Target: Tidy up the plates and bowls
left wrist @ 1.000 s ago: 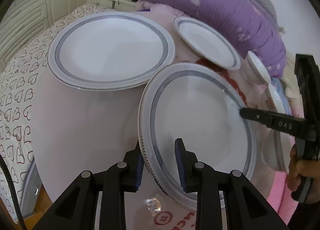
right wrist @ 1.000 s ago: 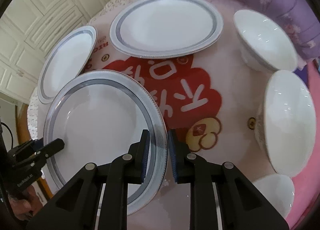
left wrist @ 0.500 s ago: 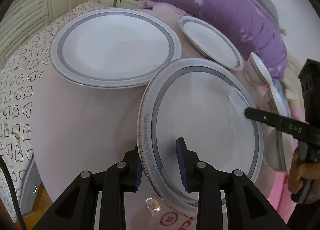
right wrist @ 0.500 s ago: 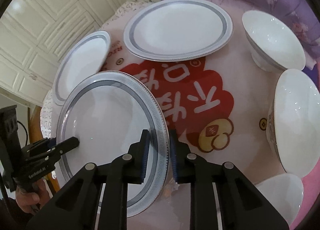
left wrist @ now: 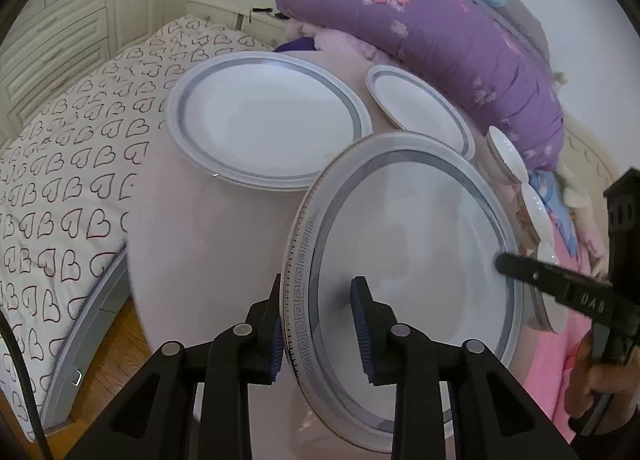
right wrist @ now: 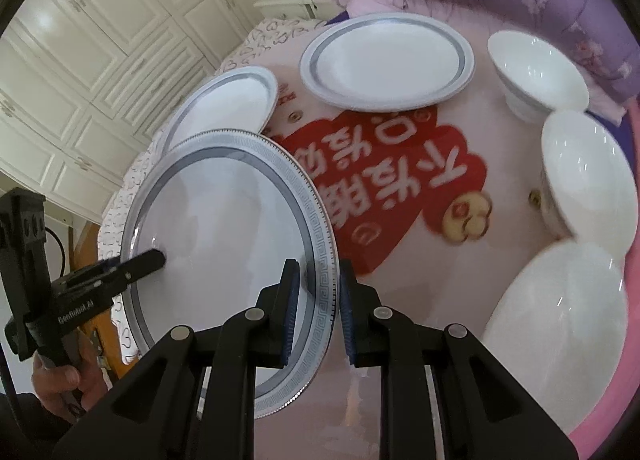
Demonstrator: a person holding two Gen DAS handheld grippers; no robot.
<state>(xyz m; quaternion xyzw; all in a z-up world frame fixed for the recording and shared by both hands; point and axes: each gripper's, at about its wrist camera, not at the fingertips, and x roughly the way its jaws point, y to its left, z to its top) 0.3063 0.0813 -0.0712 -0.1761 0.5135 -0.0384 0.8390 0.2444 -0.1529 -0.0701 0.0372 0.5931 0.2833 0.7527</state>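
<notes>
A large grey-banded plate (left wrist: 408,260) (right wrist: 224,228) with a key-pattern rim hangs tilted above the pink tablecloth. My left gripper (left wrist: 318,300) grips its near-left rim, jaws closing with the rim between the pads. My right gripper (right wrist: 318,284) is shut on the opposite rim. Each gripper shows in the other's view: the right gripper (left wrist: 504,260) and the left gripper (right wrist: 136,260). Behind lie a big plate (left wrist: 260,120) (right wrist: 228,104) and a smaller plate (left wrist: 416,108) (right wrist: 384,64). Three white bowls (right wrist: 536,68) (right wrist: 588,180) (right wrist: 556,324) stand at the right.
The round table carries a pink cloth (left wrist: 208,228) with a red print (right wrist: 392,188). A purple quilt (left wrist: 420,20) lies behind it. A heart-patterned bed (left wrist: 60,188) and white wardrobe doors (right wrist: 80,60) are at the left. A hand (right wrist: 60,384) holds the left gripper.
Both grippers have risen with the large plate between them. The plate has lifted off the cloth and now overlaps the near edges of the two plates behind it.
</notes>
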